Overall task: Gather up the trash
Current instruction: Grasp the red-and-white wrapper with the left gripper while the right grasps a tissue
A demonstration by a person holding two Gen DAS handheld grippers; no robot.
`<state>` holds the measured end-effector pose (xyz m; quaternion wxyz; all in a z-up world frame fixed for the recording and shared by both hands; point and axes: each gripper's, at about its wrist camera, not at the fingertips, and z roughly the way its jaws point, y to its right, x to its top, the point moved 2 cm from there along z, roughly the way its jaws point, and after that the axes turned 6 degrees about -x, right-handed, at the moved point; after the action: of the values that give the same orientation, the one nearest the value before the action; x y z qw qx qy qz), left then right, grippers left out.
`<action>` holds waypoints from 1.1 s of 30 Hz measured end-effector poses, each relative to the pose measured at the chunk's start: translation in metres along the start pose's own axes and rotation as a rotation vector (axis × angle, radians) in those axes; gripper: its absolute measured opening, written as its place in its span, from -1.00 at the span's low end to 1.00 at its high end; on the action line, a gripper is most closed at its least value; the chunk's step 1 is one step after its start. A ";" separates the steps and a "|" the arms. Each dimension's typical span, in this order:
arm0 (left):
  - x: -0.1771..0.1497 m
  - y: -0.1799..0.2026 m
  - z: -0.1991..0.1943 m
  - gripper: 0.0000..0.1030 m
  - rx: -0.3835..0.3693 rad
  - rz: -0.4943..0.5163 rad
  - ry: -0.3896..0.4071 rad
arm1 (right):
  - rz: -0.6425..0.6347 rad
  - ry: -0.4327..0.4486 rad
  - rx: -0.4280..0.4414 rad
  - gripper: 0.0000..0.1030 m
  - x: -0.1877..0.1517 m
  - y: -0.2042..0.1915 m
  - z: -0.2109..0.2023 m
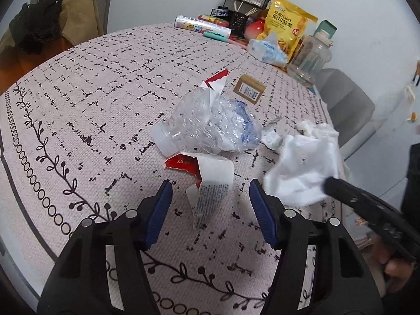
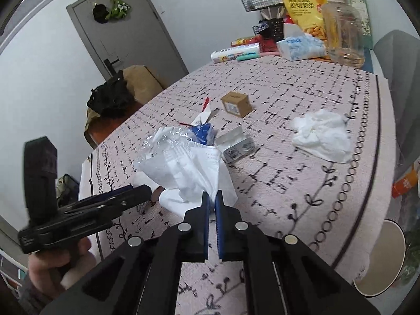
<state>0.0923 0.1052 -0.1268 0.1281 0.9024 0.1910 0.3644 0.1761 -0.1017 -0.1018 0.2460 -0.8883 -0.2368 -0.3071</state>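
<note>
One crumpled white tissue (image 2: 194,168) pinched in the right gripper (image 2: 212,197); left gripper (image 1: 210,191) agape (straddling torn, curled red-white carton scrap (image 1: 207,173)) untouching.

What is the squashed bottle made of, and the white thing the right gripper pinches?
Bottle: thin clear plastic, glossy; see-through and creased. White thing in the right gripper: probably soft tissue paper, matte; it crumples in limp folds.

Box (image 1: 249,89) behind bottle (image 1: 207,126)
</note>
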 end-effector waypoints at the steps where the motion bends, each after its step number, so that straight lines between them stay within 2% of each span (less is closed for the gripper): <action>1: 0.001 -0.001 0.003 0.15 0.012 -0.003 -0.004 | 0.003 0.003 -0.001 -0.90 0.000 0.003 -0.002; 5: 0.005 -0.001 0.008 0.06 0.041 -0.004 -0.002 | 0.019 0.015 -0.010 -0.90 0.001 0.013 -0.010; 8: 0.007 0.002 0.012 -0.27 0.053 0.008 -0.014 | 0.027 0.015 -0.017 -0.90 0.000 0.021 -0.013; 15: 0.005 0.011 -0.005 -0.31 0.039 0.012 0.017 | 0.025 0.026 -0.034 -0.90 0.002 0.023 -0.023; 26: 0.016 0.042 -0.052 -0.31 -0.034 0.055 0.110 | 0.016 0.076 -0.038 -0.90 0.005 0.017 -0.049; 33: 0.024 0.069 -0.048 -0.31 -0.074 0.100 0.114 | 0.050 0.113 -0.077 -0.90 0.007 0.038 -0.070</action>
<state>0.0912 0.0583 -0.0530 0.1320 0.8832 0.1389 0.4282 0.1726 -0.1695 -0.0598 0.2323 -0.8839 -0.1882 -0.3596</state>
